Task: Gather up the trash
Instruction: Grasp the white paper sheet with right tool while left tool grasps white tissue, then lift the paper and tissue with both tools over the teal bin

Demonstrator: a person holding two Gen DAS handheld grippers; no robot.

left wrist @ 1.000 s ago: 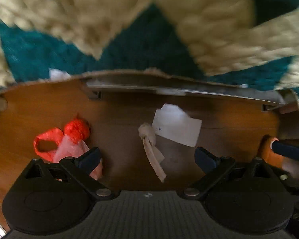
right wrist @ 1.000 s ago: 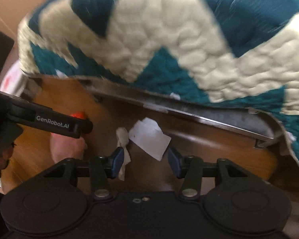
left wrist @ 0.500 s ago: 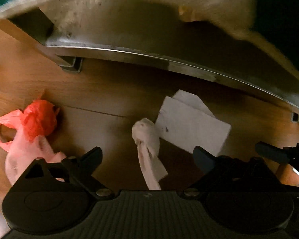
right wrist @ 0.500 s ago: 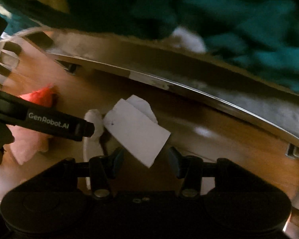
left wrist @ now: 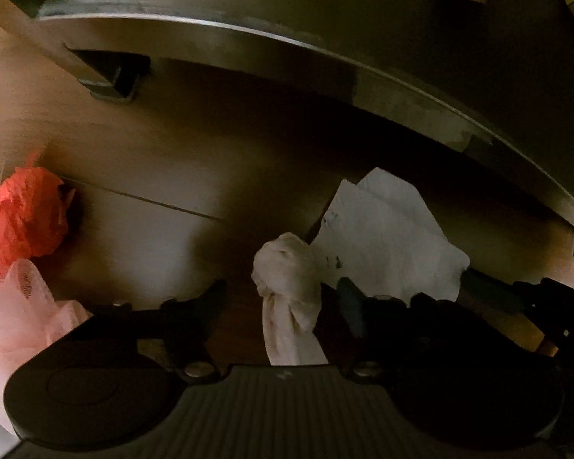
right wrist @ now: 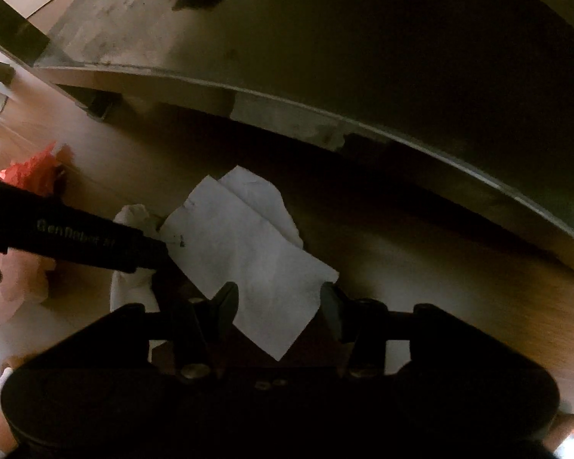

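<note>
A wooden floor is seen beneath both downward-pointing grippers, with a dark metal frame rail curving across it ahead of the fingertips, one of its feet set on the boards ahead and to the left.

In the right wrist view, a folded sheet of white paper is shown lying flat on the floor, its near corner reaching in between the fingers of the right gripper. The jaws of that gripper are caught closing, still standing apart on either side of the paper; the pads are not seen pressing on it.

In the left wrist view, a twisted, knotted white tissue is found between the fingers of the left gripper, its tail running back toward the gripper body. The jaws are closing around it; the right finger is seen close against the tissue, while a clear gap is left on the left side. The paper's near edge is overlapped by the knot, just ahead and to the right.

Off to the left of the left gripper, a crumpled red plastic bag is seen on the floor, with a pale pink mesh piece lying against its near side.
</note>
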